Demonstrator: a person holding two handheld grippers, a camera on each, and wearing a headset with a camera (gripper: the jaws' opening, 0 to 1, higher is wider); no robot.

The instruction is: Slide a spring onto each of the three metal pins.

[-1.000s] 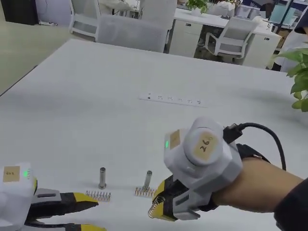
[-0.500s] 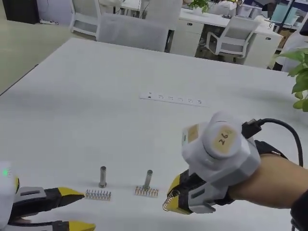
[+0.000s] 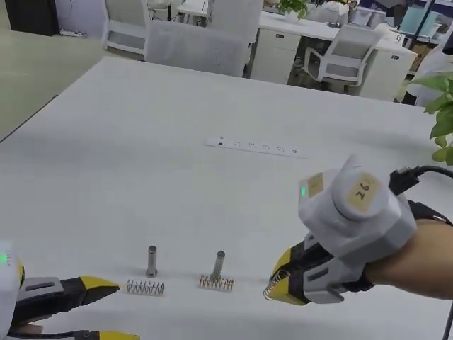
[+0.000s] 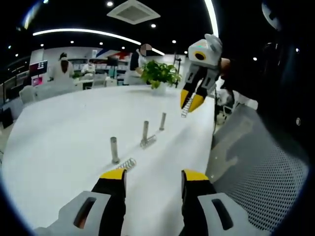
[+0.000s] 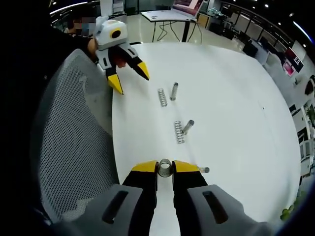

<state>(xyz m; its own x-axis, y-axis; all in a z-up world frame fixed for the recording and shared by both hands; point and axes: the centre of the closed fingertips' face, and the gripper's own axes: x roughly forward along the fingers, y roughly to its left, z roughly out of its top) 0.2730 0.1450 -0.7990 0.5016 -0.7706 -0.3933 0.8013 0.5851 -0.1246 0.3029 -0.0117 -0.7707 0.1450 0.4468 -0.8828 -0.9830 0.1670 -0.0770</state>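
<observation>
My right gripper (image 3: 278, 287) has shifted to the right since a second ago, away from the two pins I see from above, and it carries its spring along. My left gripper (image 3: 118, 310) has drawn back a little toward the left edge.

At the far left, the left gripper hovers low over the white table (image 3: 212, 106), its fingers spread with nothing between them. Just right of their tips the left spring (image 3: 145, 287) lies flat on the table, and just behind it the left pin (image 3: 151, 261) stands upright. Farther right the middle spring (image 3: 216, 283) lies at the foot of the middle pin (image 3: 219, 264); whether they touch, I can't tell. Beyond them, toward the middle of the table, lies a power strip (image 3: 255, 147). Right again, my right gripper hangs above the table, fingers pinching the third spring (image 5: 165, 167), whose free end pokes out past the tips. In the right gripper view the third pin (image 5: 203, 170) shows just beyond the right finger. None of the three pins carries a spring yet.
</observation>
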